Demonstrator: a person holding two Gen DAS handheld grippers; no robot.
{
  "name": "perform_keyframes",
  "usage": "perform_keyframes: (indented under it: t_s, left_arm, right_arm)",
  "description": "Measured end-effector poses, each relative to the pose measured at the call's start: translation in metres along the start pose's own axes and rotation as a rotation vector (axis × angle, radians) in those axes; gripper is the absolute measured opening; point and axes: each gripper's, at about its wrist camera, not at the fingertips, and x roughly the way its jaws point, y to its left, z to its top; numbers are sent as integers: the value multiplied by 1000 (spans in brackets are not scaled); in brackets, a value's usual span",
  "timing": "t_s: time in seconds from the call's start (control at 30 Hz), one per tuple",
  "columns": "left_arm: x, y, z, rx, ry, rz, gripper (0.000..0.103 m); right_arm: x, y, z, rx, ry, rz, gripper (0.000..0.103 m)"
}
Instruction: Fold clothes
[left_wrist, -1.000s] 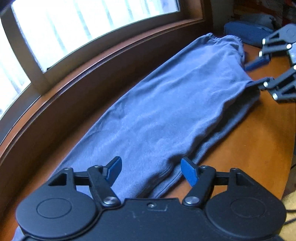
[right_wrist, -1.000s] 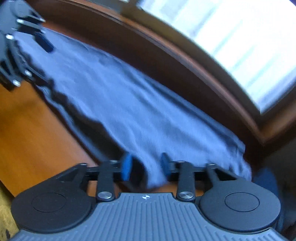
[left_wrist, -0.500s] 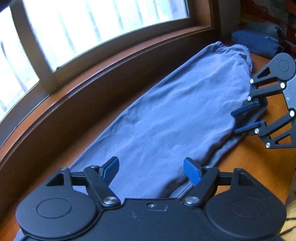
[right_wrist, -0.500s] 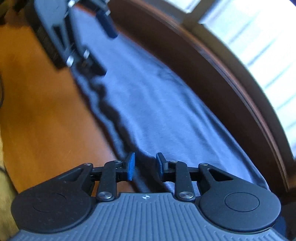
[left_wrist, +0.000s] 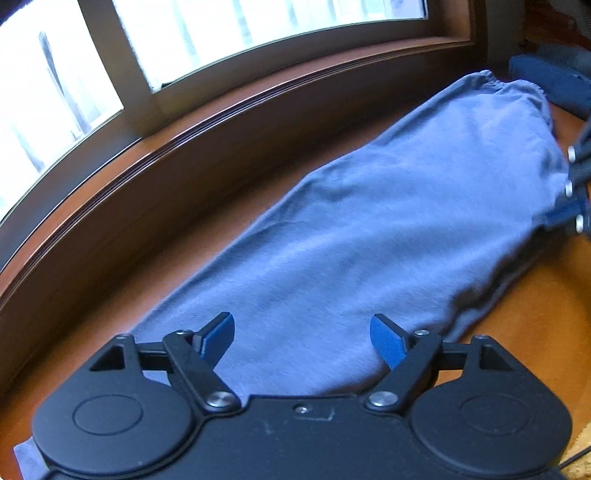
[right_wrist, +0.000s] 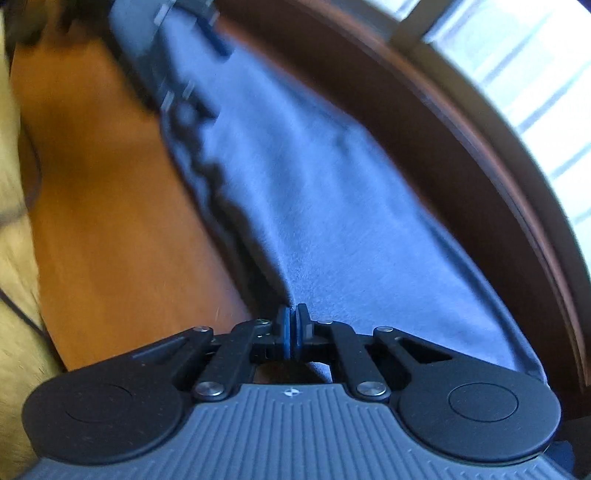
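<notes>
A blue-grey garment (left_wrist: 369, 229) with an elastic waistband lies lengthwise on the wooden table (left_wrist: 535, 295) under the window. My left gripper (left_wrist: 303, 325) hovers over its near end. Its jaws are opening, with cloth below them and nothing pinched. At the far end, my right gripper (right_wrist: 293, 317) is shut, its blue pads pinching the garment's (right_wrist: 332, 221) side edge, which rises to them in a ridge. The right gripper (left_wrist: 569, 214) shows at the right border of the left wrist view. The left gripper (right_wrist: 184, 48) is a blur at the top of the right wrist view.
A dark wooden sill (left_wrist: 258, 122) and window frame run along the garment's far side. A pile of dark blue folded clothes (left_wrist: 546, 81) sits beyond the waistband. Bare table (right_wrist: 110, 221) lies on the near side, with a yellowish surface (right_wrist: 14, 258) and a cable past its edge.
The right gripper's jaws have come together on the garment's side edge. The left gripper has shifted over the cloth and its jaws stand a little wider.
</notes>
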Motion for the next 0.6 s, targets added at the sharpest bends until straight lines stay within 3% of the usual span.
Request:
perform_keyframes:
  t_s: [0.1, 0.17, 0.23, 0.37, 0.47, 0.57, 0.6]
  left_arm:
    - [2, 5, -1, -4, 15, 11, 80]
    - [6, 11, -4, -12, 43, 22, 80]
    - [11, 19, -10, -27, 84, 37, 84]
    - [11, 35, -20, -99, 138, 21, 91]
    - [11, 41, -23, -132, 167, 24, 96]
    - [8, 38, -24, -102, 174, 51, 99]
    - [7, 37, -25, -82, 172, 62, 102]
  right_arm:
    - [9, 12, -1, -75, 7, -34, 6]
    - [3, 10, 2, -95, 18, -17, 15]
    - [-9, 4, 7, -33, -23, 8, 21]
    - [-16, -21, 20, 222, -190, 17, 41]
    - [9, -34, 28, 424, -224, 24, 40]
    - [24, -19, 28, 497, -175, 77, 25]
    - [21, -7, 27, 495, -176, 82, 25]
